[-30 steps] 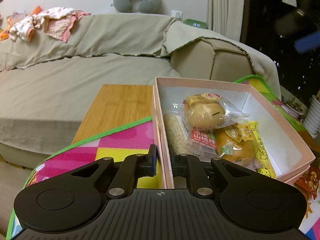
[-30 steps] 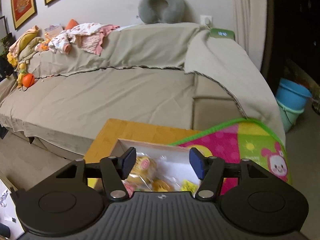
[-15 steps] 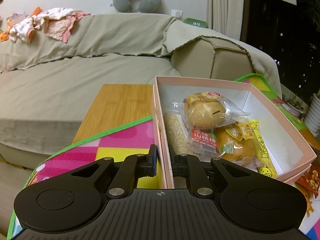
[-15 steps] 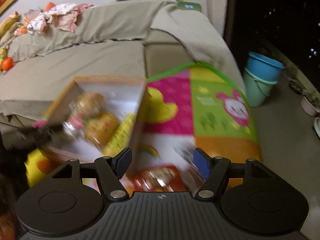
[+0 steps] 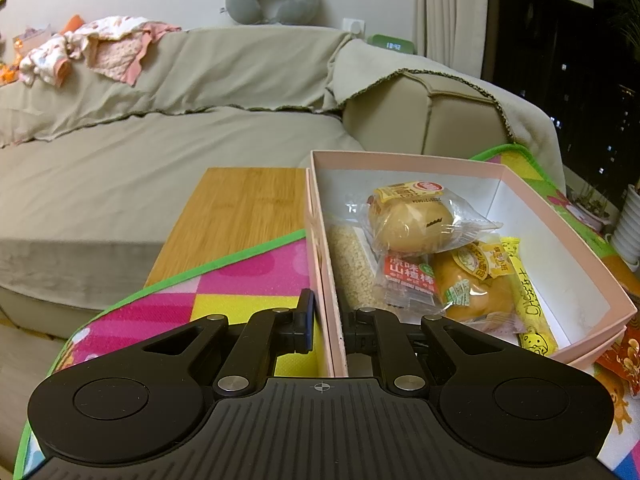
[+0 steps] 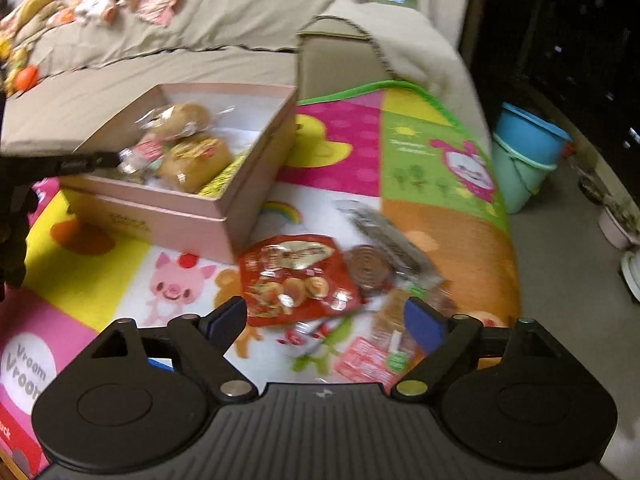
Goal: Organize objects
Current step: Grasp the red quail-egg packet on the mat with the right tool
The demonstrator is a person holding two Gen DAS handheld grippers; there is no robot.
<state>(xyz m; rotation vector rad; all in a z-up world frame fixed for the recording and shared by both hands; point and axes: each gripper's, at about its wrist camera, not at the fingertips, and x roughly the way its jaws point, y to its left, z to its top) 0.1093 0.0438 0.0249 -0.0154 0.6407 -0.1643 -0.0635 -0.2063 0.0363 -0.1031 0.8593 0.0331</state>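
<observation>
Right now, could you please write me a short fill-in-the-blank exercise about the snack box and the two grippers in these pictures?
1. The left gripper is clamped on the near ____ of the pink box.
2. The right gripper, jaws just opened, holds ____.
3. The red snack packet lies on the mat, ____ the box.
4. The bucket on the floor is ____.

Missing words: wall; nothing; outside; blue

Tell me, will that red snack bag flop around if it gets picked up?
Probably. The red snack bag looks like thin crinkly film lying loosely on the mat, so it would likely sag. It seems light, and the shiny wrapper might slip between the fingers.
</observation>
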